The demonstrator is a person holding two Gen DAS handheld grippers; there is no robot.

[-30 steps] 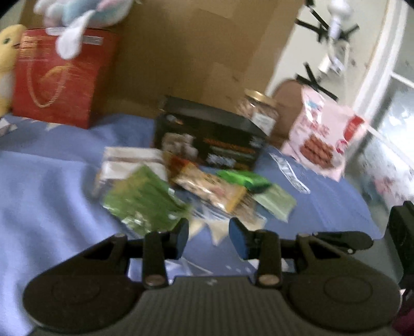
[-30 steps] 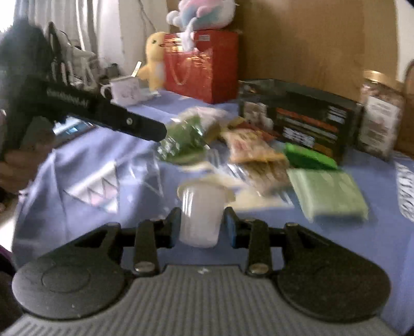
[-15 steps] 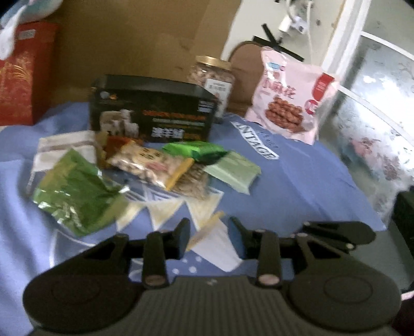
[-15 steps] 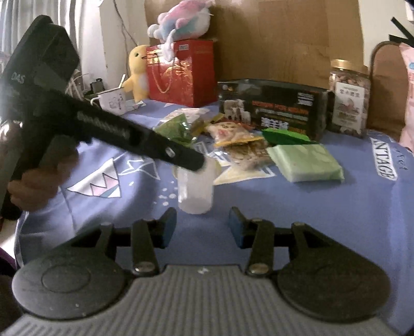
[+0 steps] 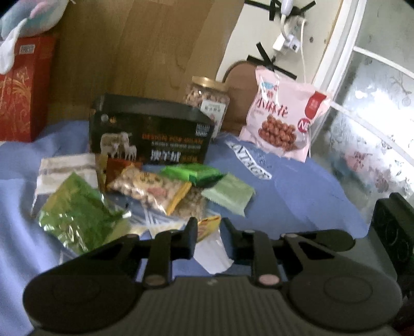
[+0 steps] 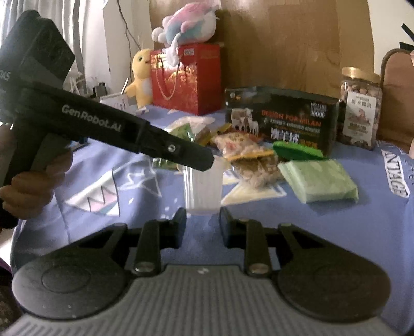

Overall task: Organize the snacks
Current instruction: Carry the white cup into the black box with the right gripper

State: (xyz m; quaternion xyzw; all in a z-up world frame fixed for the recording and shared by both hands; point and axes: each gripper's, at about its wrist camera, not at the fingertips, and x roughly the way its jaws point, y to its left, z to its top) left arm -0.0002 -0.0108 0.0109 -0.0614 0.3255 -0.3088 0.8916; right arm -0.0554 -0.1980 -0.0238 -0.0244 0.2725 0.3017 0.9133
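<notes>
A heap of snack packets lies on the blue cloth [image 5: 297,191]: a shiny green bag [image 5: 75,219], a peanut packet [image 5: 150,188], a dark green packet [image 5: 194,173] and a pale green packet [image 5: 227,193]. Behind them stands a black box [image 5: 150,137]. My left gripper [image 5: 208,231] is open, its jaws either side of a yellow and white packet [image 5: 211,243]. In the right wrist view my right gripper [image 6: 201,219] is open, just short of a clear plastic cup [image 6: 203,188]. The left gripper's fingers [image 6: 191,155] reach over the cup's rim.
A nut jar [image 5: 207,100] and a pink snack bag [image 5: 282,121] stand at the back right. A red gift bag [image 6: 186,77], plush toys [image 6: 181,23] and a cardboard wall [image 6: 284,38] are behind. The cloth's right edge drops off near a window [image 5: 375,129].
My right gripper has let go of the clear cup and drawn back a little. My left gripper has swung right and come over the cup's rim.
</notes>
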